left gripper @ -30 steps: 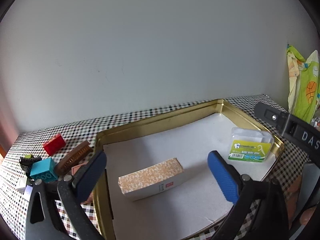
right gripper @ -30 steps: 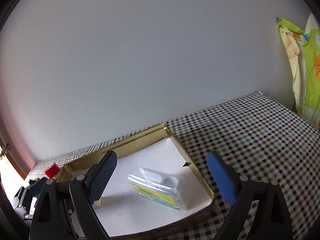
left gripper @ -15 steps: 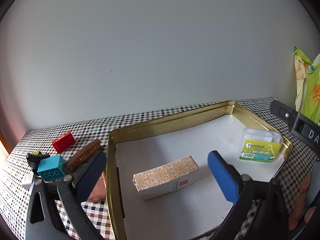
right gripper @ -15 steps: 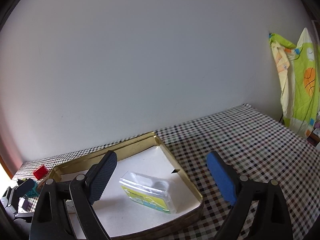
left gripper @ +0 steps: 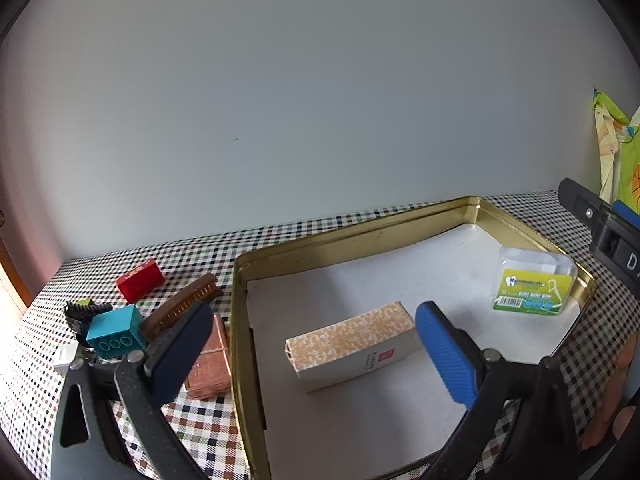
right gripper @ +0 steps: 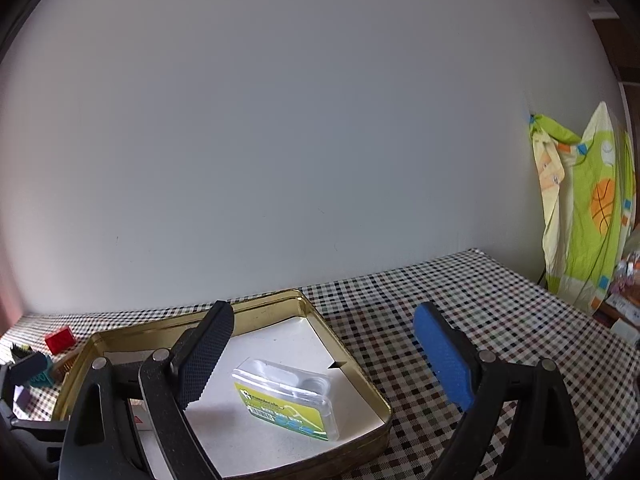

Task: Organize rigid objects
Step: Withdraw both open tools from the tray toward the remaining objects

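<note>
A gold tin tray [left gripper: 360,232] with a white liner holds an orange-patterned box [left gripper: 352,340] and a clear floss-pick case [left gripper: 534,282] with a green label. My left gripper [left gripper: 316,354] is open and empty above the tray's left part, near the box. Left of the tray lie a red brick [left gripper: 140,285], a teal brick [left gripper: 116,334], a brown comb [left gripper: 182,310], a copper box [left gripper: 210,364] and a black clip [left gripper: 82,312]. My right gripper [right gripper: 324,364] is open and empty above the tray's right end [right gripper: 352,364], with the floss case [right gripper: 288,398] below it.
The table has a checkered cloth [right gripper: 460,312] and stands against a white wall. A green and yellow cloth [right gripper: 580,216] hangs at the far right. The right gripper's body [left gripper: 608,232] shows at the right edge of the left wrist view.
Both grippers have drawn back and shifted left over the last second; the tray and its contents slid right in the left view. Both stayed open and empty.
</note>
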Action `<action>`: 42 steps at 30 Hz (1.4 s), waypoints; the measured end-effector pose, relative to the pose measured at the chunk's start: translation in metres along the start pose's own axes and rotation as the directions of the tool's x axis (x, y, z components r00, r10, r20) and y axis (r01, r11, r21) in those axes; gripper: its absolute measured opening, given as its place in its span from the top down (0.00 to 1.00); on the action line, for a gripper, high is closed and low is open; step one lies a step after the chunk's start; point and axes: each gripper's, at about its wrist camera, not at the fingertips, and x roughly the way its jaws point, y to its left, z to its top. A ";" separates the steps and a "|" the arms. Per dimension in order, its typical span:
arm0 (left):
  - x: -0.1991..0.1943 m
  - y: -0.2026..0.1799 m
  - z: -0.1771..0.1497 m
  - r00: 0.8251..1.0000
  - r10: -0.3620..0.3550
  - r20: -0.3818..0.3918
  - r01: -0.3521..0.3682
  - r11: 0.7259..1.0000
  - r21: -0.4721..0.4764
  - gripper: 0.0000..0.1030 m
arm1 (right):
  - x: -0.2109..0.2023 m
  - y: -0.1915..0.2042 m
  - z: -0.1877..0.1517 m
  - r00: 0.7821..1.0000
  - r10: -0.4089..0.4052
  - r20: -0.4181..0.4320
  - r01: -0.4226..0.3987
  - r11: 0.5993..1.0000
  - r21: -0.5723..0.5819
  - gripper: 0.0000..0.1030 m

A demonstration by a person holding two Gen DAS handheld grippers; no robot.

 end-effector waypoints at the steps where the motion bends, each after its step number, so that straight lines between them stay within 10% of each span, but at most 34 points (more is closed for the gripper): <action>1: -0.001 0.001 0.000 1.000 0.001 0.001 -0.001 1.000 -0.002 0.00 | -0.001 0.002 0.000 1.000 -0.001 0.006 0.001 1.000 -0.008 0.10; 23: -0.008 0.043 -0.018 0.999 0.046 -0.016 -0.047 0.996 -0.073 0.00 | -0.023 0.020 -0.007 0.997 -0.047 0.058 0.050 0.997 -0.059 0.10; 42: -0.018 0.109 -0.032 0.993 0.115 -0.030 -0.117 0.988 -0.098 0.00 | -0.052 0.085 -0.018 0.997 0.071 -0.006 -0.072 0.997 -0.042 0.10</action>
